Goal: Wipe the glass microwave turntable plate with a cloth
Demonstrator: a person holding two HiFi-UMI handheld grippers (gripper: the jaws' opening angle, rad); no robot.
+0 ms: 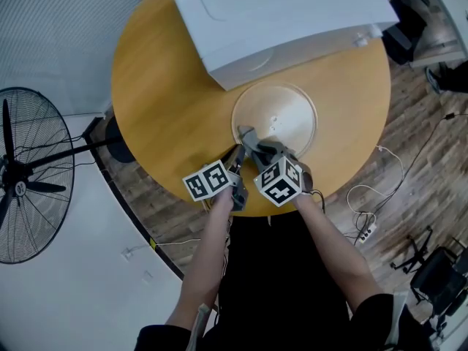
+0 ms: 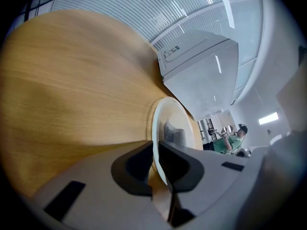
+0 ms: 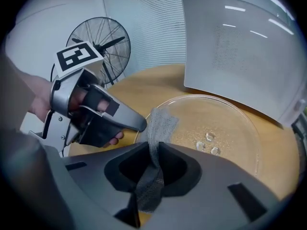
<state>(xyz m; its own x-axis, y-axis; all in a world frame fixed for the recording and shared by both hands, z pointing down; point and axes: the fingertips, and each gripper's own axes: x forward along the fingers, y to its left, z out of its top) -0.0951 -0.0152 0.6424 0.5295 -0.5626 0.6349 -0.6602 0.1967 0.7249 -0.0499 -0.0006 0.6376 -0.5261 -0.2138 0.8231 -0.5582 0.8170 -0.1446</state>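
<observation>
The glass turntable plate [image 1: 287,107] lies flat on the round wooden table [image 1: 161,93], just in front of the white microwave [image 1: 278,13], which stands at its 12 o'clock. We judge the wiping to be at an early stage. The grey cloth [image 3: 161,124] touches the glass only near the rim at about 7 o'clock in the head view. The whole stretch from the centre out to 12 and 3 o'clock is still ahead of it. We cannot tell from the glass itself which parts have already been wiped, though fine specks glint across it in the right gripper view. Our left gripper [image 2: 156,159] has its jaws drawn in to a narrow gap on the plate's near rim at about 8 o'clock, one pad above and one below, steadying it. Our right gripper [image 3: 154,159] comes in from 6 o'clock with its jaws clamped on the cloth. The gathered end hangs behind the pads and the free end drapes forward onto the plate.
</observation>
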